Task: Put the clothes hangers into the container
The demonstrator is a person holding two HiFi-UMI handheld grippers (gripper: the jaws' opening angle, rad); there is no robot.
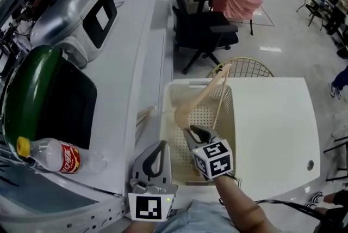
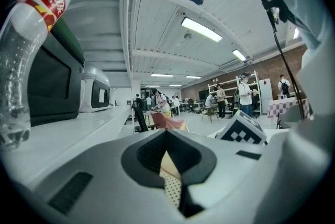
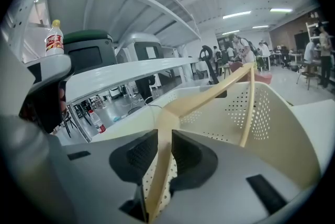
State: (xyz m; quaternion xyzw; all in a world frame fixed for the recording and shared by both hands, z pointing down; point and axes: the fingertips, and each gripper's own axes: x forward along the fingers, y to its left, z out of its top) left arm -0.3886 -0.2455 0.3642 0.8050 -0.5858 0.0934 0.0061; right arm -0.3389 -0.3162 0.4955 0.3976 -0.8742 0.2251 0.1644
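A cream wooden clothes hanger [image 1: 204, 97] stands tilted in the perforated cream basket [image 1: 227, 117], its top leaning over the far rim. My right gripper [image 1: 194, 132] is shut on the hanger's lower end, just above the inside of the basket. In the right gripper view the hanger [image 3: 209, 96] runs between the pads of the right gripper [image 3: 164, 147], and the basket wall [image 3: 272, 113] lies behind. My left gripper [image 1: 156, 149] hangs shut with nothing in it at the basket's near left corner; its own view shows the left gripper [image 2: 170, 157] with jaws together. Pale hanger ends [image 1: 143, 116] lie left of the basket.
A plastic bottle with a red label [image 1: 51, 155] lies on the counter at the left, next to a green and black appliance [image 1: 49, 96] and a silver machine [image 1: 81, 14]. The basket sits on a white table [image 1: 272, 128]. A black office chair [image 1: 201, 30] and a wire chair [image 1: 244, 67] stand beyond.
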